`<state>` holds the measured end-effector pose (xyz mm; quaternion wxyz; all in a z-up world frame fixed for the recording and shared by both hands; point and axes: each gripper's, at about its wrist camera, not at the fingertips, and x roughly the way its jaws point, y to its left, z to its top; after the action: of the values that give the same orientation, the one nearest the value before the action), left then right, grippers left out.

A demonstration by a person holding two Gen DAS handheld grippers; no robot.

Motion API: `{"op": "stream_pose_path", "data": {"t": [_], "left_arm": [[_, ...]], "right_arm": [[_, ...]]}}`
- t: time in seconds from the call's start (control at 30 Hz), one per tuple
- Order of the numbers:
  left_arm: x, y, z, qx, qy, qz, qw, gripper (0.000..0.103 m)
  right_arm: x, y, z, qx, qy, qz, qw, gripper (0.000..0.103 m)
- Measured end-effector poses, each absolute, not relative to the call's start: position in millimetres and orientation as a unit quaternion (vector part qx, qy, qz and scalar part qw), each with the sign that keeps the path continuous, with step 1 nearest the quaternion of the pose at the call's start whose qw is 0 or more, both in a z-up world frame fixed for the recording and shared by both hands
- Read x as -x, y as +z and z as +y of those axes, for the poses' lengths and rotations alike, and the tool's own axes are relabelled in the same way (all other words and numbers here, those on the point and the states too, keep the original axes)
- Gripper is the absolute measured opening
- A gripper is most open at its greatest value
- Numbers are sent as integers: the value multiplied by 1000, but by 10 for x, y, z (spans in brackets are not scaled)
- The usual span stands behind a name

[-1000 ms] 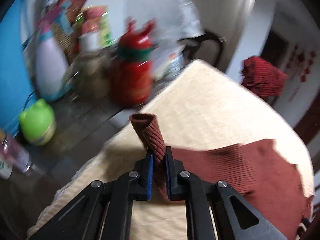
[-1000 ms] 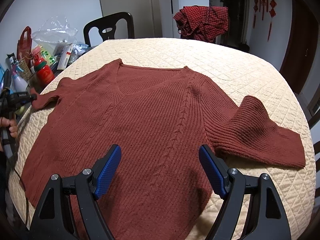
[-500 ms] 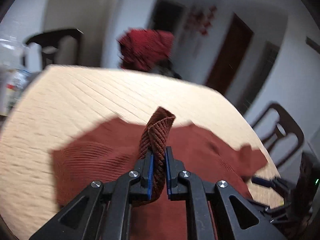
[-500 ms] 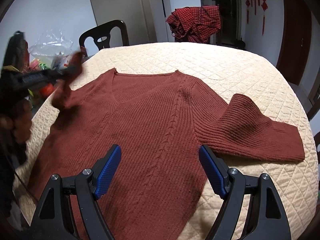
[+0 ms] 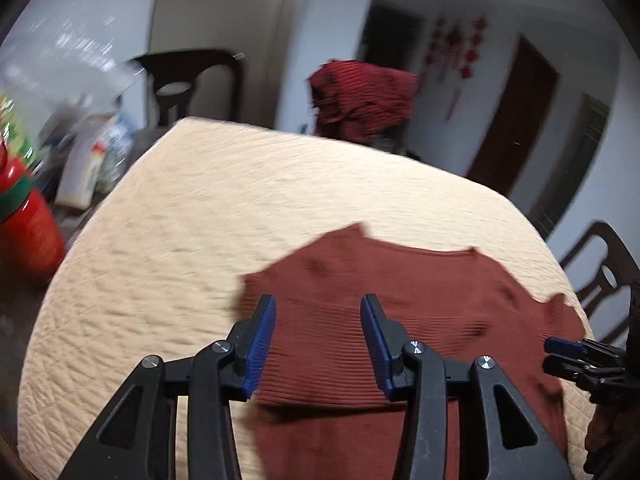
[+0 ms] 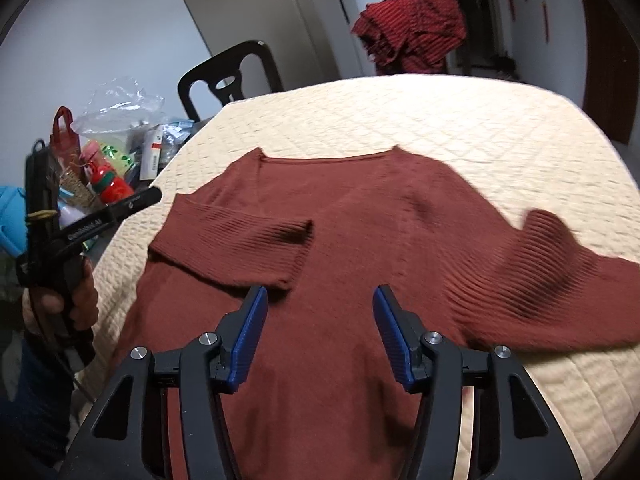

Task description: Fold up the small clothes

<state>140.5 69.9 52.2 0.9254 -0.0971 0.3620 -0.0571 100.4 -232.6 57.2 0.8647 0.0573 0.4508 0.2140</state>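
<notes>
Opening left tool (image 5: 318,316), closing right tool (image 6: 320,312) (both empty) over ribbed sweater (image 6: 360,248).

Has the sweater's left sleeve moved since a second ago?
Yes. The left sleeve lay out toward the table edge by the clutter; now it is folded inward across the sweater chest. The left tongs are opening, with nothing between them.

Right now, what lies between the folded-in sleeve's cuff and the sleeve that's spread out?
Only the sweater's own ribbed front, nothing on it, between the folded sleeve and spread sleeve; right wrist view shows it.
</notes>
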Motion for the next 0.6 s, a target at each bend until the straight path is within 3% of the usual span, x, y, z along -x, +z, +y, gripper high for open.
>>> {"op": "stream_pose_path", "data": {"t": [0.17, 0.23, 0.33, 0.37, 0.4, 0.6], "left_arm": [[-1597, 283, 875, 103, -44, 397, 911, 45], [-1681, 210, 869, 102, -45, 407, 907, 37], [-1758, 125, 820, 106, -56, 418, 900, 22], [-1768, 89, 828, 103, -59, 418, 901, 15], [-1768, 81, 835, 102, -59, 416, 902, 14], [-1697, 188, 933, 133, -73, 376, 914, 10]], "right_arm": [[-1380, 400, -2101, -51, 228, 478, 847, 49], [-1522, 314, -2051, -54, 227, 493, 838, 43], [-1610, 275, -1969, -43, 227, 495, 837, 27], [-1617, 290, -1938, -37, 232, 493, 838, 11], [-1619, 304, -1930, -38, 235, 492, 838, 5], [-1725, 514, -1975, -61, 243, 456, 854, 5]]}}
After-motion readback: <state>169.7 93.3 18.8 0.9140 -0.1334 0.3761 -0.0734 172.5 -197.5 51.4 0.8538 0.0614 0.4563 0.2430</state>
